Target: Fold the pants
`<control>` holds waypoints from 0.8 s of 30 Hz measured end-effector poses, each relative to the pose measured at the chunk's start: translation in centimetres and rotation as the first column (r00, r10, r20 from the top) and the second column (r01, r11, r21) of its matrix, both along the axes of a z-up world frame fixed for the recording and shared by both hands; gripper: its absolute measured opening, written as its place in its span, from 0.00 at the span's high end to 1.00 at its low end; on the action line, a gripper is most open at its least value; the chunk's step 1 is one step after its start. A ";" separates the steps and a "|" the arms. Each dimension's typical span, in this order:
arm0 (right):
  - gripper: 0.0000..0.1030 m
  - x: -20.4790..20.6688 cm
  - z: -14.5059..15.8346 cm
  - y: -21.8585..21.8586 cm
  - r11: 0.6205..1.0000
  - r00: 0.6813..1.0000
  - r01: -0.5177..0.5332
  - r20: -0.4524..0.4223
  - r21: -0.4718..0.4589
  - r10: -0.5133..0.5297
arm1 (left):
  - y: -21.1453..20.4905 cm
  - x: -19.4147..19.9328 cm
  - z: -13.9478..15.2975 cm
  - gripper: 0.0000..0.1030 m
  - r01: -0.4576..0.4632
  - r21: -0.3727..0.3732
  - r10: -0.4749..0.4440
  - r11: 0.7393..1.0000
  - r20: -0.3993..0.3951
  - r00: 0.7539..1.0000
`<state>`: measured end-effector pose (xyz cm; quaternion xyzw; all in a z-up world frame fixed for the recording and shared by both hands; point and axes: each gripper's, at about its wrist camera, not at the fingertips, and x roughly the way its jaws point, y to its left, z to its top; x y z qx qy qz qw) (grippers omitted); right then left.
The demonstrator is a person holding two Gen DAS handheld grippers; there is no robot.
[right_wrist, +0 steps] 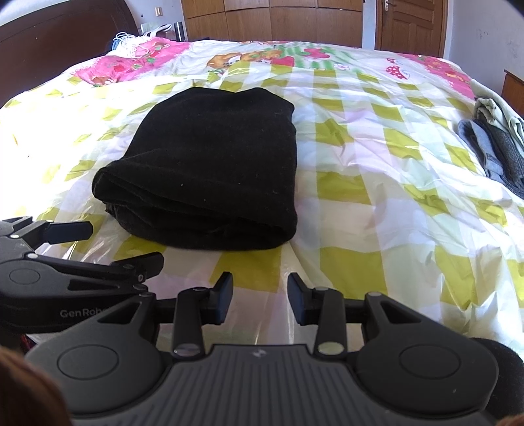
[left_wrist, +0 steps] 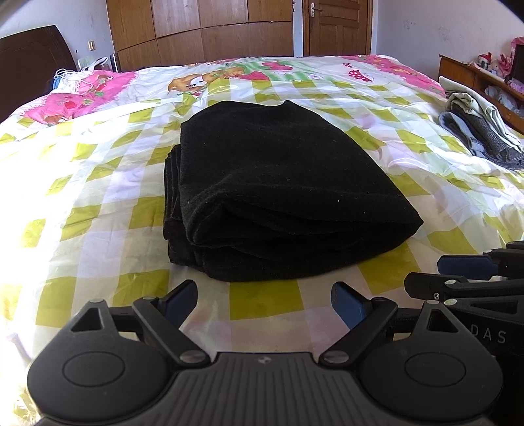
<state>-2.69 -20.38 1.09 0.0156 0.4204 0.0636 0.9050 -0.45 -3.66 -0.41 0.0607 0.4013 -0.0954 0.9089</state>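
Here the folded black pants (left_wrist: pixel 278 190) lie just beyond both open, empty tools (left_wrist: pixel 264 303) (right_wrist: pixel 260 296).

Folded pants (left_wrist: pixel 281 190) on the bed (left_wrist: pixel 98 203), ahead of both tongs.

Left gripper (left_wrist: pixel 264 303) and right gripper (right_wrist: pixel 260 296) side by side near the bed's front edge, apart from the pants; pile of clothes (left_wrist: pixel 481 131) far right of the tongs; wardrobe (left_wrist: pixel 203 29) and door (left_wrist: pixel 337 26) behind the bed.

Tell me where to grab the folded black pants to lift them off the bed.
Grip the folded black fabric pants at the thick rounded near fold, coming from the near side. The layers bunch together there and it faces both open hand-held grippers; the loose edges stack on the left side.
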 end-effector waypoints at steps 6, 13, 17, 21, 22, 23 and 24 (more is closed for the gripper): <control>0.62 -0.6 0.3 0.0 0.999 1.000 0.024 0.008 -0.026 -0.024 | -0.4 -0.2 0.0 0.03 0.022 0.001 -0.022 1.000 0.000 1.000; 0.62 -0.8 1.3 1.3 0.994 0.998 0.059 -0.030 -0.093 -0.062 | 1.2 -0.6 0.5 0.03 0.044 -0.073 -0.043 0.996 0.007 0.999; 0.61 -0.5 1.4 2.4 0.990 0.998 0.055 -0.035 -0.131 -0.060 | 2.3 -0.2 0.8 0.03 0.023 -0.125 -0.024 0.992 -0.008 1.000; 0.61 -0.8 1.9 2.7 0.994 0.999 0.052 0.003 -0.097 -0.052 | 2.4 -0.4 0.6 0.03 -0.028 -0.101 0.026 0.994 -0.026 0.999; 0.61 -1.0 2.0 2.8 0.994 0.999 0.034 0.015 -0.099 -0.033 | 2.2 -0.6 0.8 0.03 -0.038 -0.085 0.036 0.996 -0.028 0.999; 0.61 -1.2 2.1 2.7 0.995 0.999 0.023 0.031 -0.095 -0.020 | 2.1 -1.0 1.1 0.03 -0.045 -0.069 0.044 0.997 -0.024 0.999; 0.61 -1.5 2.3 2.6 0.997 0.999 0.011 0.049 -0.082 -0.007 | 1.9 -1.6 1.4 0.03 -0.051 -0.046 0.051 0.998 -0.014 0.999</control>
